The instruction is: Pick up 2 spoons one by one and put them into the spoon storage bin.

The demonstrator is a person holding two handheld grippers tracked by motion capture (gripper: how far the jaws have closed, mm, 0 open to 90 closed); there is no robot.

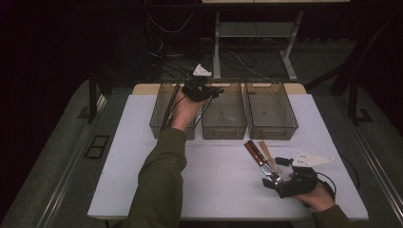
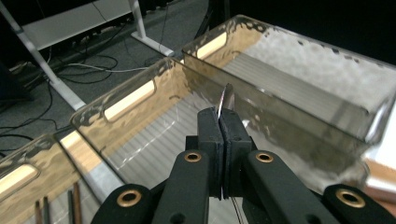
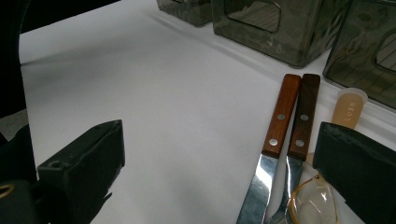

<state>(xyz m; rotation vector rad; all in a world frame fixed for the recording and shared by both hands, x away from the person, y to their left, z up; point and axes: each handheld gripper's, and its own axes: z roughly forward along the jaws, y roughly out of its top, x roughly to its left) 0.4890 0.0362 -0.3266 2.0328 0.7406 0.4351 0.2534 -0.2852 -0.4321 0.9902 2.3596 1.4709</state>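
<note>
The left tool (image 2: 222, 122) pinches a thin metal utensil (image 2: 227, 99) edge-on above the middle bin (image 2: 130, 100), its long axis pointing away. The right tool (image 3: 219, 172) stands spread beside 2 knives (image 3: 285, 116) on the bench (image 3: 154, 102).

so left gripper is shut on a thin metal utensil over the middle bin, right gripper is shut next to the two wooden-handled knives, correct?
One thing is off: the right gripper is open, not shut; the right gripper view shows its jaws wide apart beside the two wooden-handled knives. The rest holds: the left gripper is shut on the thin metal utensil over the middle bin.
</note>
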